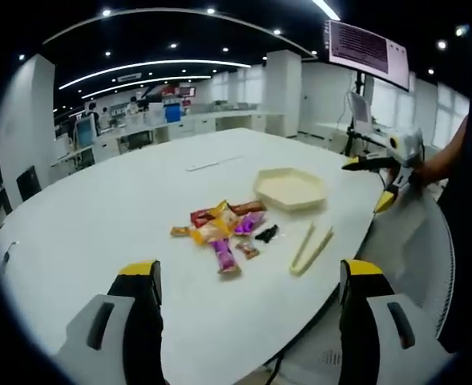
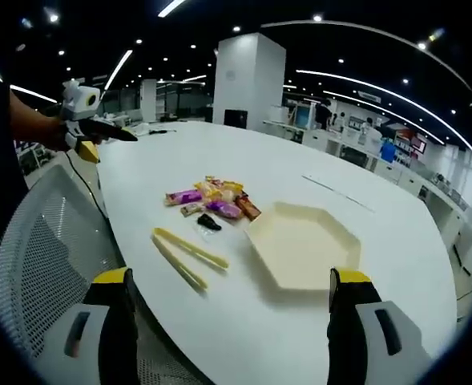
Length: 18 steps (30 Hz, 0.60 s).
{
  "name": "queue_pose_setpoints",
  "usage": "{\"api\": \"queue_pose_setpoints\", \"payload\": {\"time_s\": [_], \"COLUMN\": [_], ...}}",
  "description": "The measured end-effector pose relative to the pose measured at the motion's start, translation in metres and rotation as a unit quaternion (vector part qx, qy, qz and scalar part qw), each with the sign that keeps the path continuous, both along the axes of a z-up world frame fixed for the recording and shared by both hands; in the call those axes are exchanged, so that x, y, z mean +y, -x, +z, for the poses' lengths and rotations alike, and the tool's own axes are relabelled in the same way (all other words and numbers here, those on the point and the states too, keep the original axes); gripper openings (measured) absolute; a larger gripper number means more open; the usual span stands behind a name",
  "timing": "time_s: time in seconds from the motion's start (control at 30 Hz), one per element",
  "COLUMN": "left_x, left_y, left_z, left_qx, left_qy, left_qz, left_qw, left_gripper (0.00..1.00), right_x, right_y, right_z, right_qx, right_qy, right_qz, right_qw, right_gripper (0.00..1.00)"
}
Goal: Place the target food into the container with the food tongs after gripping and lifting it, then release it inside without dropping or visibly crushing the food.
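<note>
A pile of wrapped snacks (image 1: 223, 228) (image 2: 211, 200) lies on the white oval table (image 1: 99, 216) (image 2: 396, 265). Pale yellow food tongs (image 1: 312, 247) (image 2: 187, 253) lie flat on the table near its edge, close to the pile. A cream hexagonal tray (image 1: 290, 188) (image 2: 304, 245) sits empty beside the snacks. My left gripper (image 1: 250, 271) (image 2: 107, 140) is open with nothing between its jaws, back from the table edge. My right gripper (image 2: 230, 279) (image 1: 369, 183) is also open and holds nothing, off the table's edge on the tray side.
A white mesh chair (image 2: 35, 241) (image 1: 416, 241) stands against the table edge by the tongs. A thin strip (image 1: 211, 164) (image 2: 336, 192) lies farther across the table. A monitor on a stand (image 1: 368, 52) and office desks (image 1: 179, 120) are beyond.
</note>
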State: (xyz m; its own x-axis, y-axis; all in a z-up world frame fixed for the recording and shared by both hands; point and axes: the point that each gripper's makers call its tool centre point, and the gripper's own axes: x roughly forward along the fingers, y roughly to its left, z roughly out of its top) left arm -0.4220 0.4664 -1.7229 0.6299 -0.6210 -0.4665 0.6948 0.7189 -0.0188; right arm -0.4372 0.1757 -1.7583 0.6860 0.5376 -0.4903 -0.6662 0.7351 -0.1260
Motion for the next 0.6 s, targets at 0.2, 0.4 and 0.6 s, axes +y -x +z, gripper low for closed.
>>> {"api": "queue_pose_setpoints", "payload": {"time_s": [0.2,0.4,0.6], "left_x": [0.014,0.028,0.043], "left_y": [0.003,0.002,-0.01], "left_z": [0.0,-0.004,-0.007], "left_qx": [0.005,0.003,-0.011], "left_qy": [-0.006,0.0,0.008], "left_qz": [-0.02,-0.035,-0.052], "left_qw": [0.9998,0.9994,0.9985], "left_gripper": [0.89,0.98,0.99], "right_x": [-0.002,-0.007,-0.013], "right_y": [-0.003,-0.005,-0.006], "right_z": [-0.001,-0.003,-0.003], "right_qx": [-0.025,-0.022,-0.024], "right_qy": [0.026,0.041,0.054], "right_qz": [0.004,-0.007,-0.023], "right_qw": [0.9994,0.9989,0.998], "right_gripper": [1.0,1.0,1.0]}}
